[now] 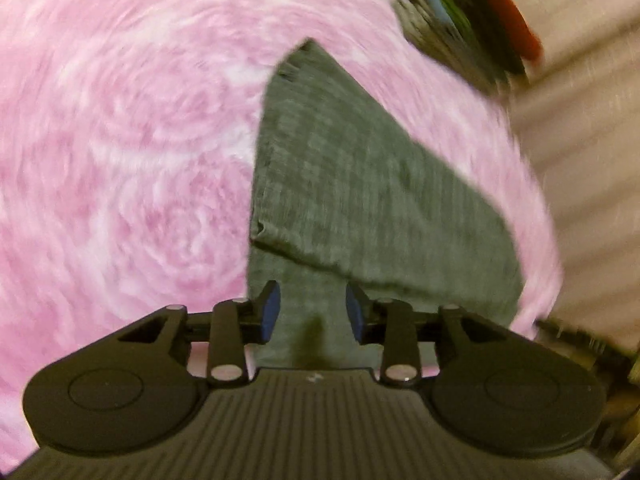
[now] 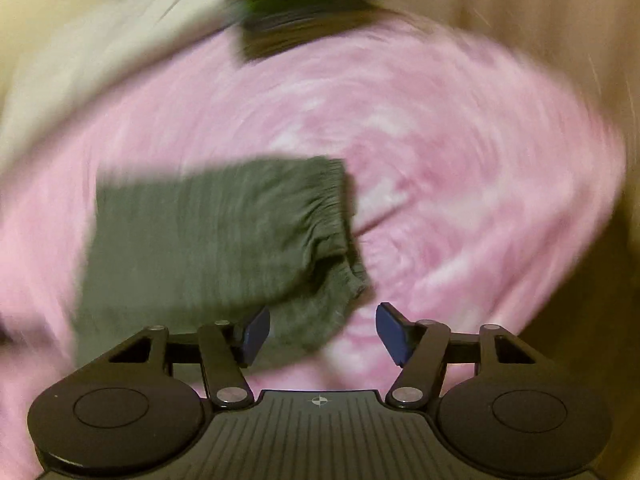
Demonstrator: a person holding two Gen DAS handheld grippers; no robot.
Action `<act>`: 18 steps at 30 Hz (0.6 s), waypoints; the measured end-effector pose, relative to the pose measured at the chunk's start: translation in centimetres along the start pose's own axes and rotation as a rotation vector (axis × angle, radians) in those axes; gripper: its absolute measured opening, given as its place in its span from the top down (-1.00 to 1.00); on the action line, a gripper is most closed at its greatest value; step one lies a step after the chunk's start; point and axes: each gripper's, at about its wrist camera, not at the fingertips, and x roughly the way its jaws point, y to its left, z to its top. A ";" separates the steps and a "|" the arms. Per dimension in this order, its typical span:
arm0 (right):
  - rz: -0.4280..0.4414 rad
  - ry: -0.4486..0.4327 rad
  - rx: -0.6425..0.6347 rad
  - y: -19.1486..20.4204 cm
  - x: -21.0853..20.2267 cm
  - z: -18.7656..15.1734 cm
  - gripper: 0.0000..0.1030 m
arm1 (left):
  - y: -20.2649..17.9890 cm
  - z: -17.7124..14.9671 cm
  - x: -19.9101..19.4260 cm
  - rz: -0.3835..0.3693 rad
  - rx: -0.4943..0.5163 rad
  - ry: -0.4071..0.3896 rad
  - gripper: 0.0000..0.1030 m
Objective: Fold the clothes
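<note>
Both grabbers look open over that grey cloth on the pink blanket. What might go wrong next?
Two risks, judging from these blurred views. The grey cloth lies folded, one layer over another; the left hand-held gripper, jaws open above it, might pinch only one layer and undo the fold. The right hand-held gripper hangs over the cloth's edge, partly above the pink blanket, so it might grab blanket too.

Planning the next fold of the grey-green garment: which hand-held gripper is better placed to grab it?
Probably left. The left hand-held gripper has its open pads directly over the folded grey-green garment. The right hand-held gripper is also open but sits at the garment's corner, half over the pink cover.
</note>
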 end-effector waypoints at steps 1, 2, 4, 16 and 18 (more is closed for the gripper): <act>0.065 -0.006 0.140 -1.4 0.2 0.6 -0.21 | 0.5 0.1 0.2 -0.015 -0.074 -0.015 0.29; 0.125 -0.012 0.263 -2.5 0.4 1.1 -0.20 | 0.9 0.3 0.5 -0.026 -0.148 -0.030 0.29; 0.206 -0.010 0.421 -4.0 1.4 1.6 -0.20 | 1.8 0.5 1.1 -0.040 -0.273 -0.060 0.27; 0.254 0.041 0.651 -7.4 5.4 2.6 0.03 | 2.9 0.6 3.8 -0.030 -0.440 -0.068 0.38; 0.261 0.044 0.647 -7.6 5.8 2.6 0.33 | 2.8 0.6 3.9 -0.027 -0.440 -0.075 0.75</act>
